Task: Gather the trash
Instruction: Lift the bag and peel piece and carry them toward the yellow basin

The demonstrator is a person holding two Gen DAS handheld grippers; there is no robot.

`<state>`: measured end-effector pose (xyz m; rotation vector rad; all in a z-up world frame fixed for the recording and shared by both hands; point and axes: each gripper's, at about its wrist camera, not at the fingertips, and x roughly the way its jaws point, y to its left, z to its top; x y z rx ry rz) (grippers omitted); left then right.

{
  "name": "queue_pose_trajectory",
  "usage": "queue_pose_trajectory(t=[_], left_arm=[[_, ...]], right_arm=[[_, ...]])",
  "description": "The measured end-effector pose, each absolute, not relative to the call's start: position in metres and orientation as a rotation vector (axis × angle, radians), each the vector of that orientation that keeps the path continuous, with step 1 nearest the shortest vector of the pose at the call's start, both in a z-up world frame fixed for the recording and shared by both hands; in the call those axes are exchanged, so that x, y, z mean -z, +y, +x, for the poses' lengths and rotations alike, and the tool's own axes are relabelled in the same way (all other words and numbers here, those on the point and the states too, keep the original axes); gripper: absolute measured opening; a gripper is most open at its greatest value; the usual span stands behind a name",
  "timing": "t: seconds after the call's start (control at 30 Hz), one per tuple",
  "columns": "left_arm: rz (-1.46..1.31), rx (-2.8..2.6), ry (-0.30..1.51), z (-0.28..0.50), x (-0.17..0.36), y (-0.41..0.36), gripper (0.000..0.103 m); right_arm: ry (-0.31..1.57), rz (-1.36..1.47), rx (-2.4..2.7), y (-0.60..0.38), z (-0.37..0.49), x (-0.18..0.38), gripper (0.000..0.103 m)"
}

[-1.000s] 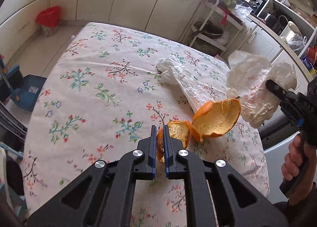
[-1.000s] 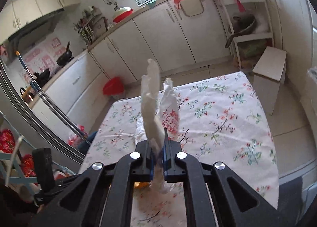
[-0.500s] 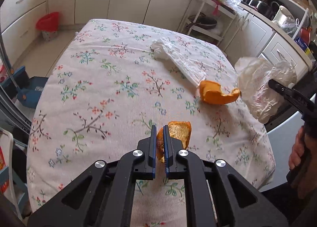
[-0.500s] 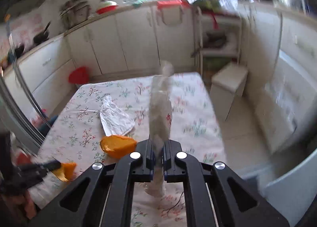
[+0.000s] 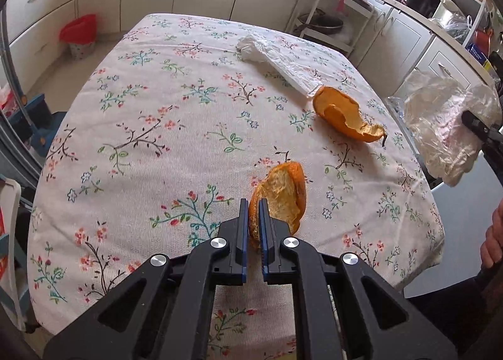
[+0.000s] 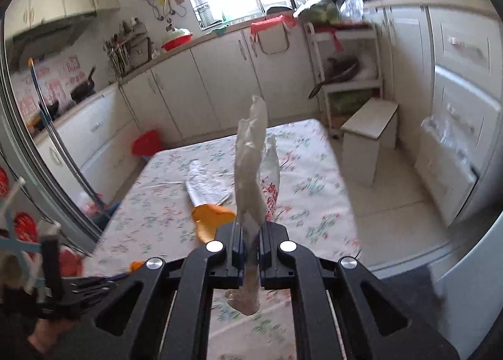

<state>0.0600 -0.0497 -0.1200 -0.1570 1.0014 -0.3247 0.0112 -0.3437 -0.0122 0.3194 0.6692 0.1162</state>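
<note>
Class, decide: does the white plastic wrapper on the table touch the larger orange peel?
Touching. In the left wrist view the wrapper's near end meets the orange peel's far edge, no cloth between.

Orange peel (image 5: 279, 199) pinched upright; second peel (image 5: 344, 118) lies beside crumpled white wrapper (image 5: 276, 59) — flat.

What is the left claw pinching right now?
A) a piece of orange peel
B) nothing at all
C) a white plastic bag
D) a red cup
A: in the left wrist view the left claw is shut on a piece of orange peel, while another orange peel lies apart on the flowered tablecloth.
</note>
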Motion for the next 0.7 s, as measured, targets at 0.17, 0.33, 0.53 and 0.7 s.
queue_pose_trajectory(t=[0.17, 0.33, 0.53, 0.7], left_arm=[[-0.163, 0.319, 1.002, 0.063, 0.12, -0.049, 0.006], [-0.137, 0.326, 0.988, 0.062, 0.118, -0.054, 0.006], [-0.074, 0.329, 0.918, 0.051, 0.101, -0.061, 0.006], [-0.073, 0.335, 0.892, 0.039, 0.092, -0.06, 0.006]], right_arm=[[0.697, 0.412, -0.191, -0.338, -0.008, 0.019, 0.007], [0.736, 0.394, -0.258, -0.31, -0.015, 0.026, 0.009], [0.761, 0.367, -0.302, -0.292, -0.021, 0.033, 0.009], [0.772, 0.369, -0.318, -0.288, -0.026, 0.036, 0.009]])
